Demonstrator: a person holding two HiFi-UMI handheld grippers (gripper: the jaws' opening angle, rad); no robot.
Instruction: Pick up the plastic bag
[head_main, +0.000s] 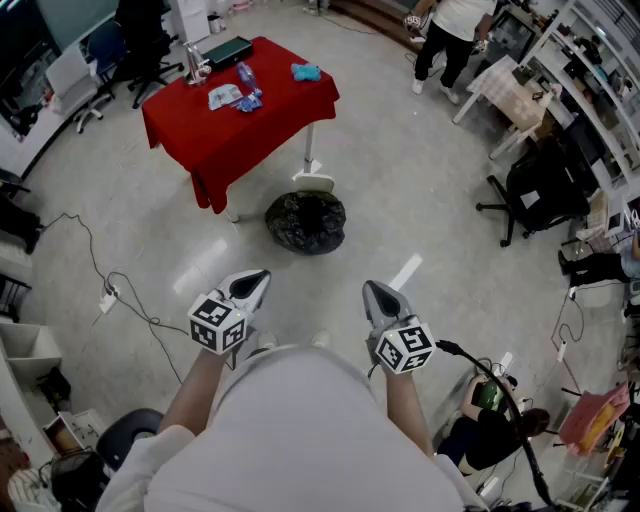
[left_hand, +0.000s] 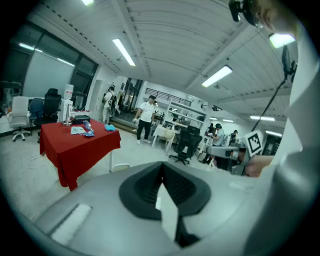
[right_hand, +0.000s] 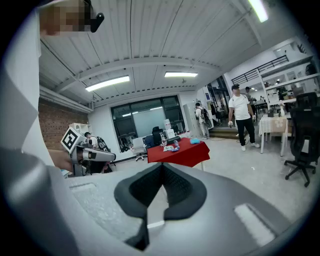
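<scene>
The plastic bag (head_main: 305, 222) is black, crumpled and bulging. It sits on the grey floor just in front of the red-clothed table (head_main: 250, 130) in the head view. My left gripper (head_main: 260, 277) and right gripper (head_main: 374, 290) are held side by side at waist height, pointing forward, well short of the bag. Both are shut with nothing between the jaws. The left gripper view shows its jaws (left_hand: 161, 172) closed and the red table (left_hand: 80, 145) beyond. In the right gripper view the jaws (right_hand: 161, 175) are also closed. The bag is hidden in both gripper views.
Bottles, a blue cloth and packets lie on the red table, whose white foot (head_main: 313, 182) stands beside the bag. A cable and plug (head_main: 108, 296) trail on the floor at left. A black office chair (head_main: 540, 190) is at right. A person (head_main: 455, 35) walks at the back.
</scene>
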